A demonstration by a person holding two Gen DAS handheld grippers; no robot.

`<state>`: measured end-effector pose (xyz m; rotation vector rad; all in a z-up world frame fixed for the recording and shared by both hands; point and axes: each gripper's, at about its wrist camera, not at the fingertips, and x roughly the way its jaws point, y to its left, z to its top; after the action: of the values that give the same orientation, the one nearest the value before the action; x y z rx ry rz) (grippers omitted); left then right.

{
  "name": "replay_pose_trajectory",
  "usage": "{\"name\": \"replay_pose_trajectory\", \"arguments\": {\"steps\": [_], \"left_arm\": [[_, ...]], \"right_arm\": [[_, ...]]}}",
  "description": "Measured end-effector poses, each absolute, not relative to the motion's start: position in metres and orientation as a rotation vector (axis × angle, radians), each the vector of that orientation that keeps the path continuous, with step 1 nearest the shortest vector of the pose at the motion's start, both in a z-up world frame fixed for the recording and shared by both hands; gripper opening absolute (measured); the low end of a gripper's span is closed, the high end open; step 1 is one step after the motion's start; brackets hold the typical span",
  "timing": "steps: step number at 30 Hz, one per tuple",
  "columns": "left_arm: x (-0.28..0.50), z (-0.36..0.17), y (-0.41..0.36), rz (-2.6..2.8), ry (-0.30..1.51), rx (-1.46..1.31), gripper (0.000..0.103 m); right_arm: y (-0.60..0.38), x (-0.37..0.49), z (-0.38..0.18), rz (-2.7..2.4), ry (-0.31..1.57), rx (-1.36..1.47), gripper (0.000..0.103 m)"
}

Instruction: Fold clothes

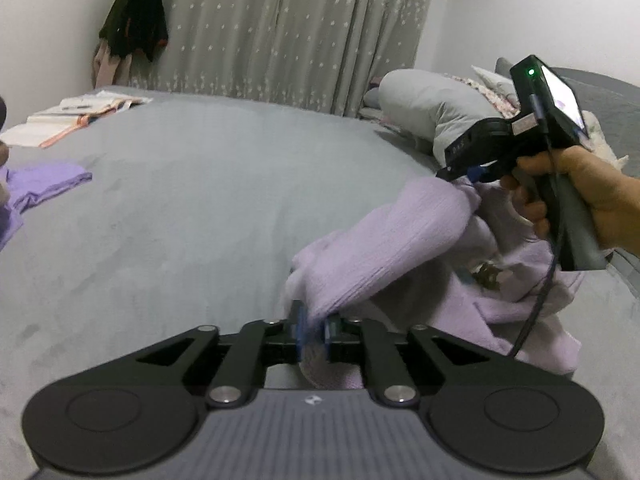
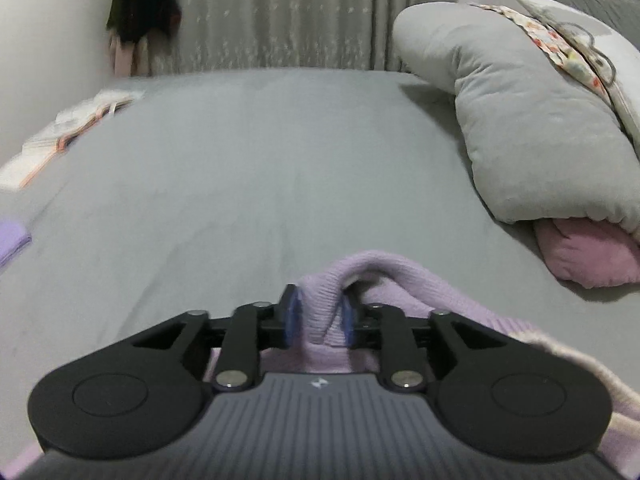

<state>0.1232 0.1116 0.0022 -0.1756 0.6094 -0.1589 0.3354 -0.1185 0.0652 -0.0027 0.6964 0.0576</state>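
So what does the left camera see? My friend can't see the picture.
The left gripper has lilac cloth between its blue pads, low over a grey bed. To the right, a hand holds the right gripper at the same cloth. Curtains hang behind.

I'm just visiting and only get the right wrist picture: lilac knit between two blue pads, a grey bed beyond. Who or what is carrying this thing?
Observer: A person's hand holds the handle of the right gripper; the left wrist view shows it.
Visitor: Is there a second one?
Observer: Yes, the left gripper, with another part of the same lilac sweater between its pads.
Visitor: Anything on the sweater I can't see?
Observer: A small dark-and-white motif below the hand, too blurred to name.
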Motion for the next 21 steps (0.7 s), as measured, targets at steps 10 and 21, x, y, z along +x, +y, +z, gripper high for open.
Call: {"name": "replay_pose_trajectory", "arguments": {"steps": [10,21], "left_arm": [[0.139,-0.004,0.113,-0.212,0.677,-0.196,0.035],[0.157,-0.011,0.107,-0.246,0.734,-0.178,0.02]], "right_arm": [[-0.2,0.226,0.104,0.093,0.645,0.012,0.076],[-0.301,0.145,0.007,0.045,0.779,0.385,0.077]]}}
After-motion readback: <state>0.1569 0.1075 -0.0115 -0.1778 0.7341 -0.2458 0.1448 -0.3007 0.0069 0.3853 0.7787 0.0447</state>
